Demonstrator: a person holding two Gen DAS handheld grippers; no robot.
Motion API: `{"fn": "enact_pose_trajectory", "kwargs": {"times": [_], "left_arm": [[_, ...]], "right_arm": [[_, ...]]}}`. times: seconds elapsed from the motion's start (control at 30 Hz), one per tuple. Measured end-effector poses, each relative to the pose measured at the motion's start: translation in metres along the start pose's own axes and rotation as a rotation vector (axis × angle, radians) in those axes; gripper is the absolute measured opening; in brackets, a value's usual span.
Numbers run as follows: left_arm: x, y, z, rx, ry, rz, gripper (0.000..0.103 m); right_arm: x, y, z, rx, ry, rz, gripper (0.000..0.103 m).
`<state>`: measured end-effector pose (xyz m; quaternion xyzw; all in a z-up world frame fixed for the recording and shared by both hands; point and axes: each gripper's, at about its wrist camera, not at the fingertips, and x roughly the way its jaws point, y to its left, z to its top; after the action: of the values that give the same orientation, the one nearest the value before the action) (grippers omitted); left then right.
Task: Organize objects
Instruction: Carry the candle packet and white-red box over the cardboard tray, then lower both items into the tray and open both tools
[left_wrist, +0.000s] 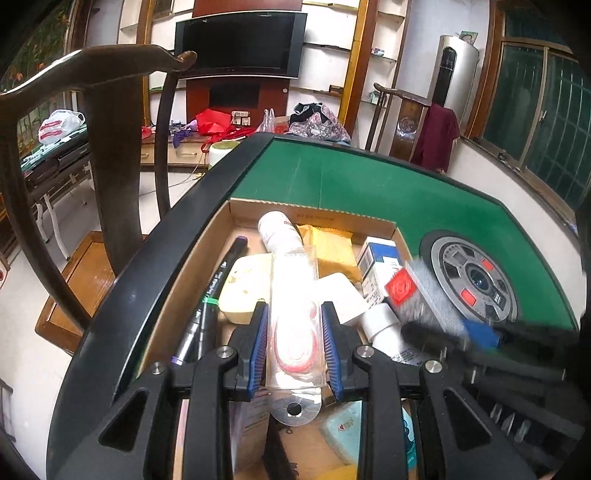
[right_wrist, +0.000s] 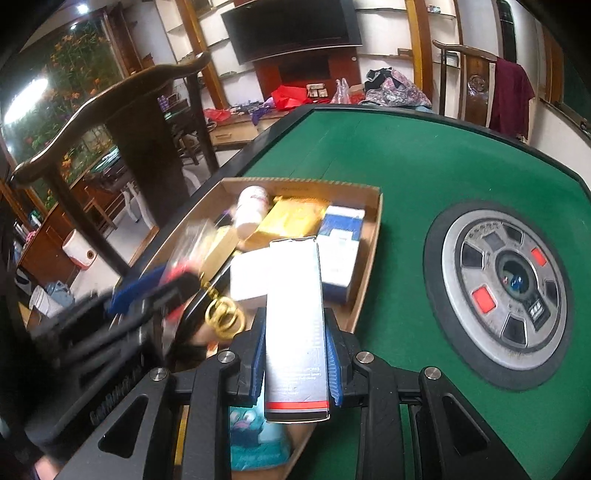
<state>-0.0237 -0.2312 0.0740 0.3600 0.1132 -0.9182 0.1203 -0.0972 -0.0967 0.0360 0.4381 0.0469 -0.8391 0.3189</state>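
Left wrist view: left gripper clamps clear packet, frame centre; right gripper clamps tall carton. Risk: slick packet slipping, grippers colliding above crowded cardboard tray

I see only a motion-blurred other gripper at the left, and my black fingers hide the cardboard tray's near contents.

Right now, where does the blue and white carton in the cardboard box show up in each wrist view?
Left wrist: the blue and white carton stands at the box's right wall, right of centre, partly behind a blurred grey box.
Right wrist: the carton lies near centre, just right of the long box held there.
Shared landmark: the round grey hub set in the green table.
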Motion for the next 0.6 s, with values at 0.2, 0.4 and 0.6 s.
{"fn": "enact_pose_trajectory", "kwargs": {"times": [0.2,0.4,0.6], "left_arm": [[0.006,-0.004,-0.003,0.023,0.020,0.011,0.027],[0.007,-0.005,-0.003,0.030,0.026,0.010,0.027],[0.007,-0.010,-0.004,0.051,0.034,0.011,0.027]], "right_arm": [[0.012,0.001,0.020,0.003,0.010,0.035,0.030],[0.027,0.008,0.025,-0.003,0.032,0.059,0.030],[0.037,0.010,0.024,-0.004,0.056,0.064,0.030]]}}
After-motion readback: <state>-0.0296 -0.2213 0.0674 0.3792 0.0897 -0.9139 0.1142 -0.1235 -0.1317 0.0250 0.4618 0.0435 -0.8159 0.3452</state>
